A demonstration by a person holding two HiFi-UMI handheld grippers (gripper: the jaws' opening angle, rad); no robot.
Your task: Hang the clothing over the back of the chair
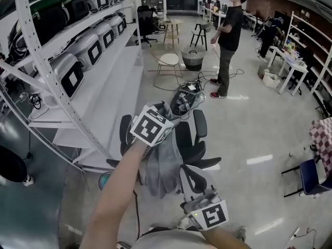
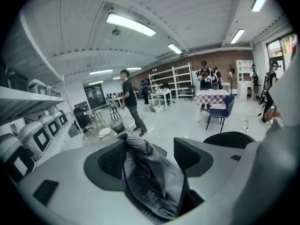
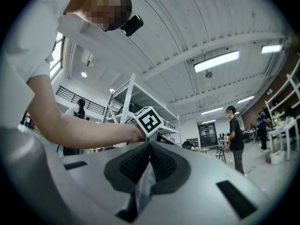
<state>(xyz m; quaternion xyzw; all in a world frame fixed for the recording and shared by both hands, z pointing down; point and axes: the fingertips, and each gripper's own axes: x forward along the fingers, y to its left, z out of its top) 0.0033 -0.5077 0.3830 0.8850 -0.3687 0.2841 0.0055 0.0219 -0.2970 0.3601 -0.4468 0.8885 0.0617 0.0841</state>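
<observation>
A grey piece of clothing (image 1: 162,167) hangs in folds over a black office chair (image 1: 196,139) in the middle of the head view. My left gripper (image 1: 165,113) is at the top of the cloth, by the chair's back. Seen from the left gripper view, the left gripper (image 2: 150,158) stands wide open. The clothing (image 2: 152,179) lies loose between its pads (image 2: 111,161). Lower down, my right gripper (image 1: 188,183) is shut on a hanging edge of the cloth. In the right gripper view the right gripper (image 3: 149,156) pinches a thin strip of the clothing (image 3: 143,186).
White shelving (image 1: 88,51) with several grey appliances runs along the left. A person (image 1: 228,40) stands beyond the chair, near a wire basket (image 1: 193,57) and a round stool (image 1: 167,61). A blue chair (image 1: 314,173) and a checkered table (image 1: 322,134) are at the right.
</observation>
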